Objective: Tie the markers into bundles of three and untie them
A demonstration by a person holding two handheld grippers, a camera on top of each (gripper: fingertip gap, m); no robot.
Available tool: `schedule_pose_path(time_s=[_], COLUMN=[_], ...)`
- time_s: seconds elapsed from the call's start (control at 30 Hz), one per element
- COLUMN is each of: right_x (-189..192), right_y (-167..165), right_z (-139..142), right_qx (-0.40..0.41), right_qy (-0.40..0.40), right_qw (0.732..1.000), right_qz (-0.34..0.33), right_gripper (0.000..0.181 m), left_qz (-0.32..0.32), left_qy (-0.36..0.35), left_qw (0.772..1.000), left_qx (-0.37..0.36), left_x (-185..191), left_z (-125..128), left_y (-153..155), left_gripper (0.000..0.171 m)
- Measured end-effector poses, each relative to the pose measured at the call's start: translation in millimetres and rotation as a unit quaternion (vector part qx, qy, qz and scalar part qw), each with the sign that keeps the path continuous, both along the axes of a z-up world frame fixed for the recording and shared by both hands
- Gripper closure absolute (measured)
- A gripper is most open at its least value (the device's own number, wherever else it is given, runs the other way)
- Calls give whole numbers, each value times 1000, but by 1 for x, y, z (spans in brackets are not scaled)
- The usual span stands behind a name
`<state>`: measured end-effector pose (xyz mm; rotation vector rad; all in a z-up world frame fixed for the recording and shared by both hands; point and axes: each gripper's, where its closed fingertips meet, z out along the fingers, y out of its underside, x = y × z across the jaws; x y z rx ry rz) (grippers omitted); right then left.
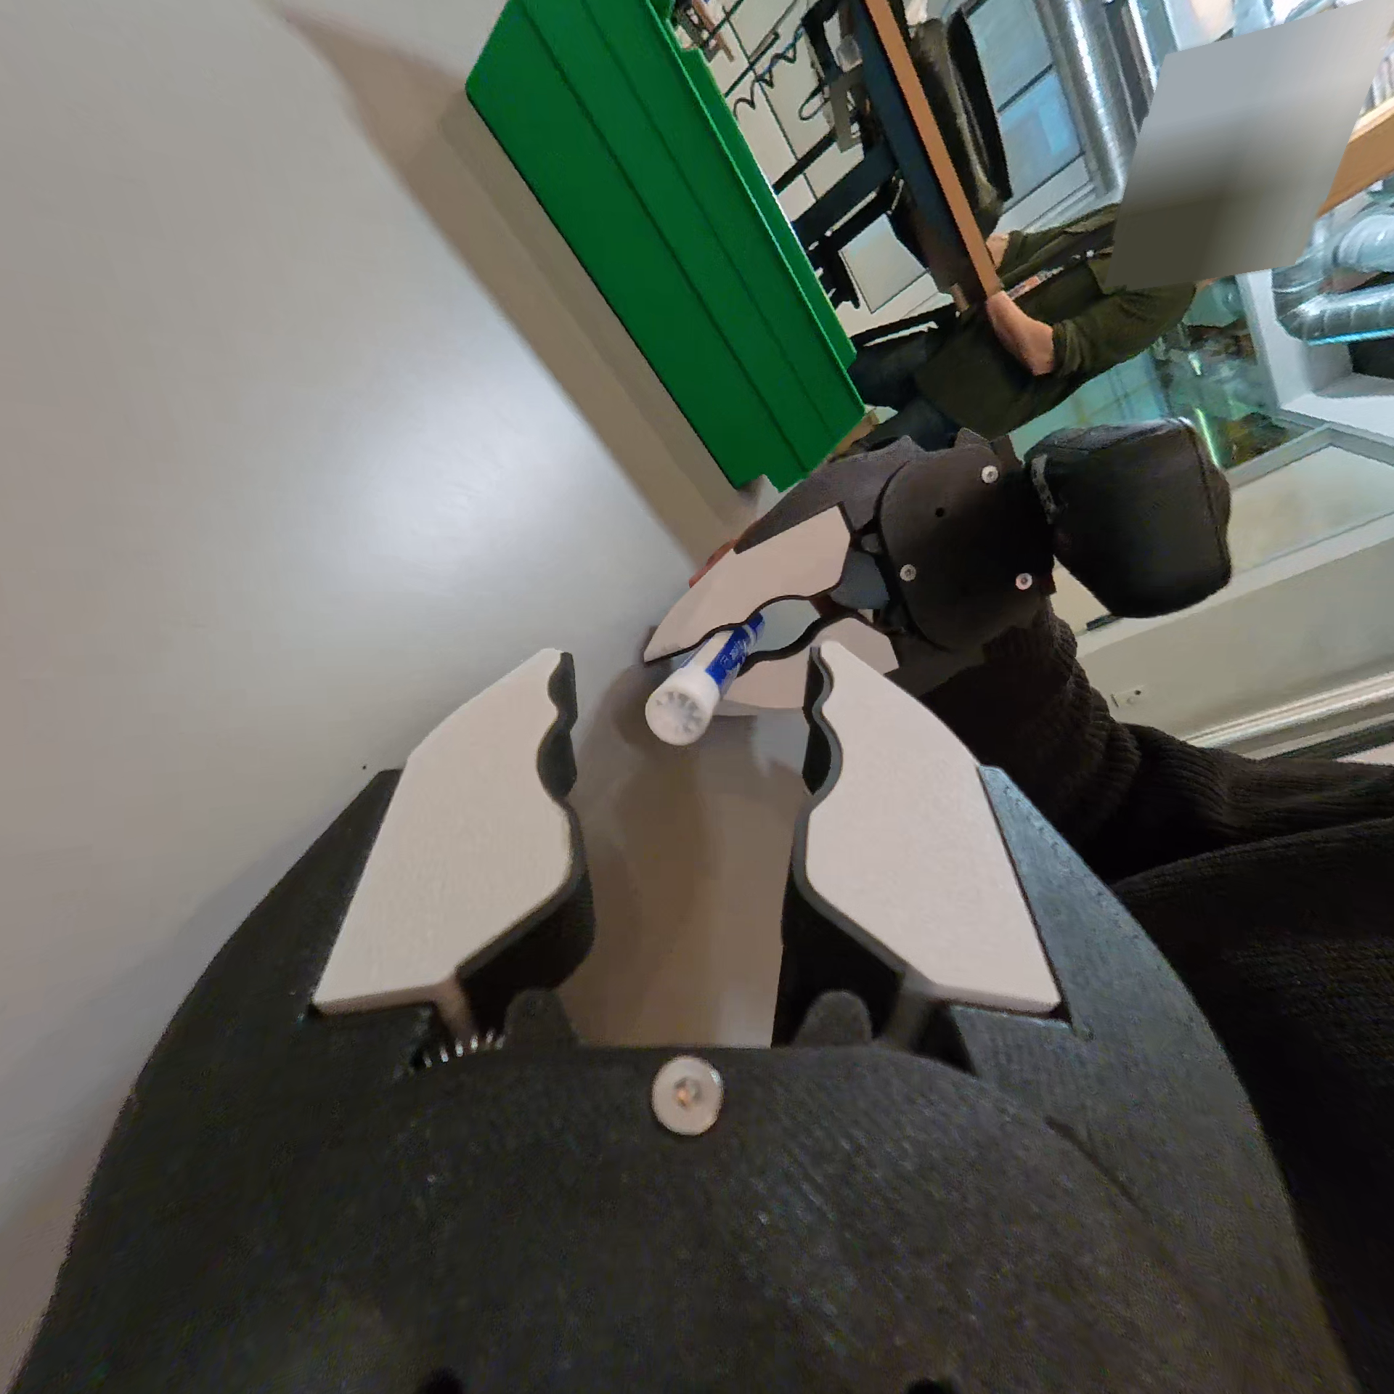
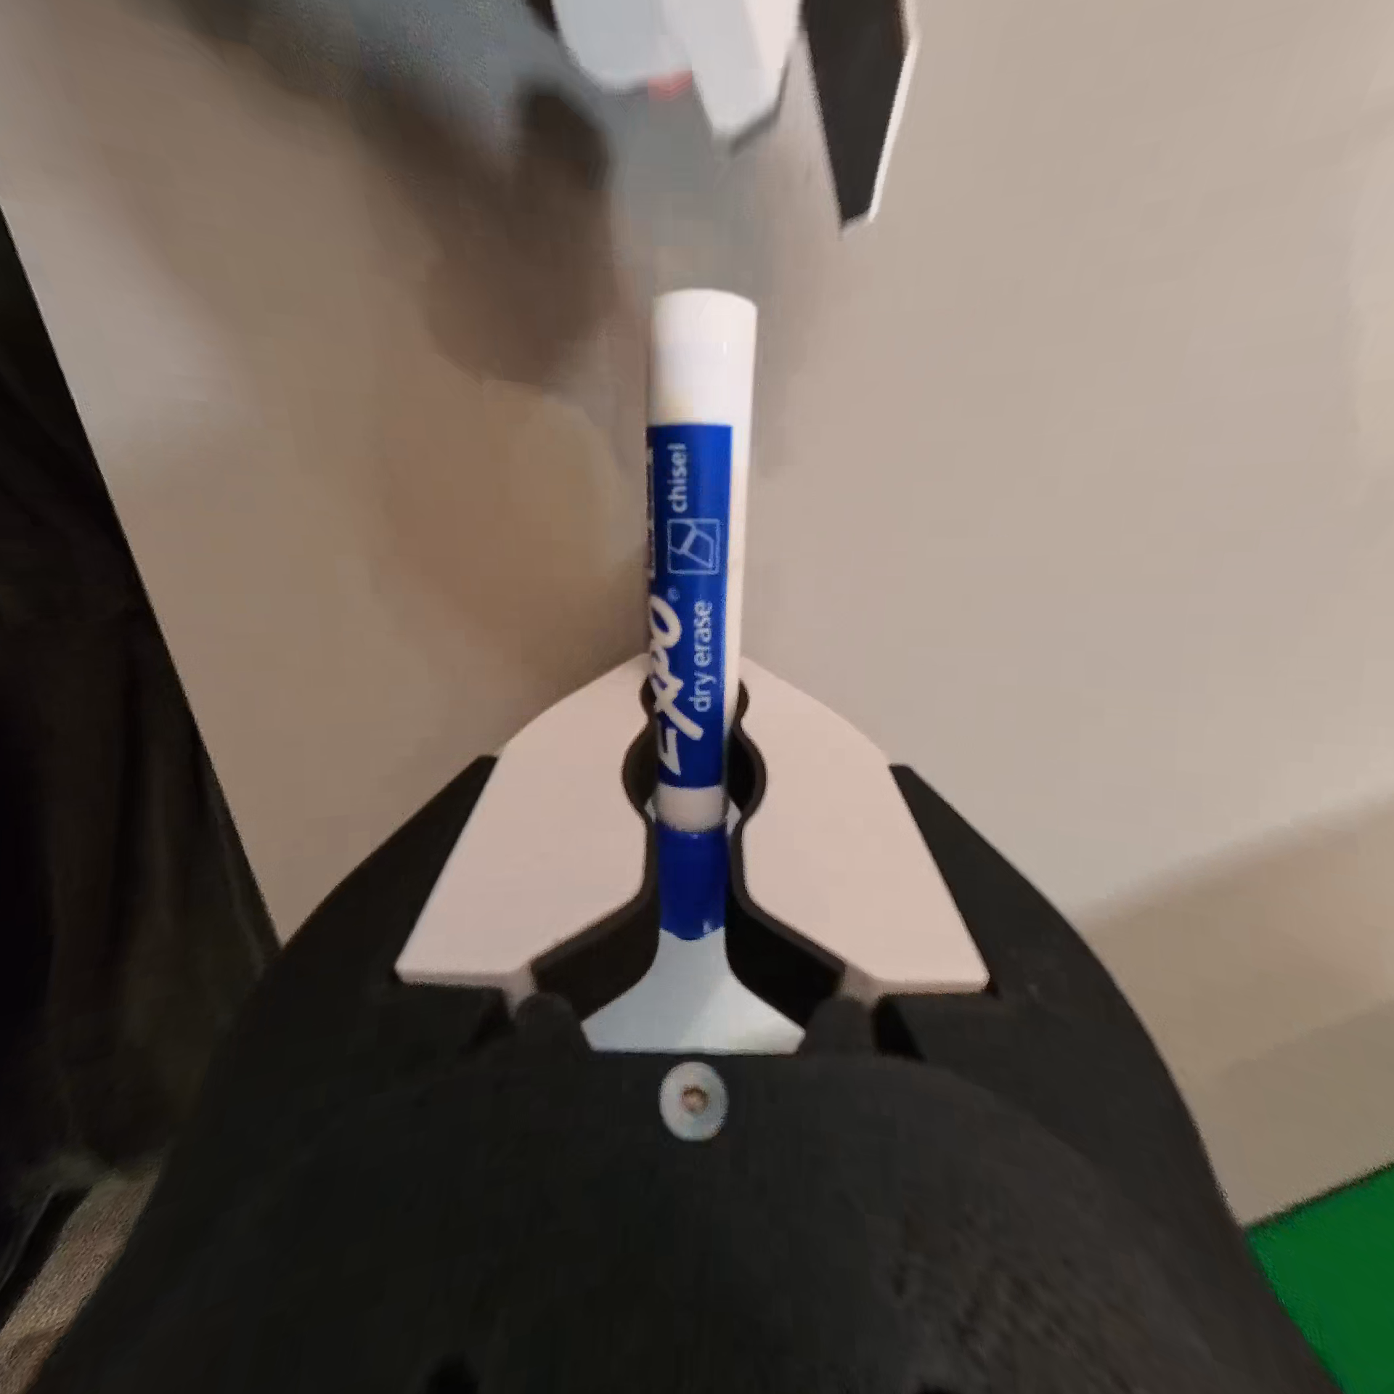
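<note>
Pale desk spreads bare beside the green bin; right tool clamps a blue marker near it, left tool gapes empty.

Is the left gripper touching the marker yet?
Apart. The left wrist view shows the left gripper open, with bare table between its fingertips and the marker, which the right gripper alone clamps.

Green bin on white table; seated person beyond.
</note>
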<state>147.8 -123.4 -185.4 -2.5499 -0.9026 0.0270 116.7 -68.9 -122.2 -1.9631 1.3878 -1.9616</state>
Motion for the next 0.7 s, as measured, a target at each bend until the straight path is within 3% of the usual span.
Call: schedule_pose_path(time_s=[0.2,0.4,0.7], right_x=[-4,-2,0], right_y=[-17,-23,-32], right_z=[4,5,2], right_qx=[-49,-59,-86], right_qy=[1,-1,2], right_qw=[999,998,996], right_qz=[7,10,14], right_gripper=[167,167,167], left_qz=[-43,-91,-124], left_qy=[16,21,38], left_qw=[999,995,990], left_qx=[22,28,59], left_x=[-1,-6,-10], left_z=[-9,-12,-23], left_y=[-17,-34,-46], left_gripper=[119,166,159])
